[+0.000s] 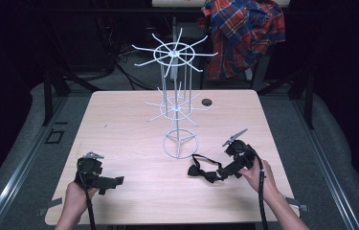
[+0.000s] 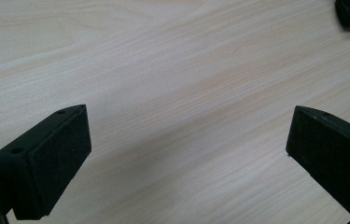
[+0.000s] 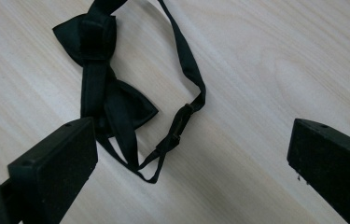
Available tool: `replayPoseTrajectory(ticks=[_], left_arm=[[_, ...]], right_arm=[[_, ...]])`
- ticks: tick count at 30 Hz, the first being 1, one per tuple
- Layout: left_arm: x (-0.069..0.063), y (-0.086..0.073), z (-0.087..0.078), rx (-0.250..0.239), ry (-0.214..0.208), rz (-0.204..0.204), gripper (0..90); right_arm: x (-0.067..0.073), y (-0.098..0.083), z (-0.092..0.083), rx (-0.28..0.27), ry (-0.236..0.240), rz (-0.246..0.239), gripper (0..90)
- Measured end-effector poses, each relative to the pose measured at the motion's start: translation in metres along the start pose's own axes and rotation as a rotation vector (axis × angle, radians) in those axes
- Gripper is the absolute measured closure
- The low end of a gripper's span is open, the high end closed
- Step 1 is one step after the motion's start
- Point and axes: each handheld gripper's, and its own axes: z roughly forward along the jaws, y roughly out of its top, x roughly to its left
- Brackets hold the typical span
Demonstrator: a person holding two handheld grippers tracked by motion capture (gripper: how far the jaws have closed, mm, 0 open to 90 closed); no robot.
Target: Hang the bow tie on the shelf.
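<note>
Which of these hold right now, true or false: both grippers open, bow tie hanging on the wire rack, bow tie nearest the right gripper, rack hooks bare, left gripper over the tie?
1. Both grippers are open. True: the left gripper and right gripper both have jaws spread wide.
2. The black fabric bow tie hangs on the white wire spinner rack. False: it lies flat on the light wooden table.
3. The tie lies nearest the right gripper. True.
4. The rack's hooks are bare. True.
5. The left gripper is over the tie. False: bare wood lies between its jaws.
</note>
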Motion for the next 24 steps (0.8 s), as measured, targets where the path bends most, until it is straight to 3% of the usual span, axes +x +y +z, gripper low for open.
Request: replayPoseTrajectory(ticks=[5,6,12,24], left_arm=[[0.000,0.000,0.000,-0.004,0.001,-0.004,0.0],[0.000,0.000,0.000,-0.002,0.000,-0.003,0.0],[-0.001,0.000,0.000,-0.004,0.000,0.003,0.0],[0.000,0.000,-0.001,-0.001,-0.008,0.000,0.0]], right_arm=[[-0.002,0.007,0.009,-0.026,-0.008,0.021,4.5],[-0.003,0.008,0.009,-0.007,-0.011,-0.002,4.6],[0.000,0.019,0.020,0.006,-0.013,-0.011,13.4],[0.002,0.026,0.045,0.064,-0.032,0.016,45.9]])
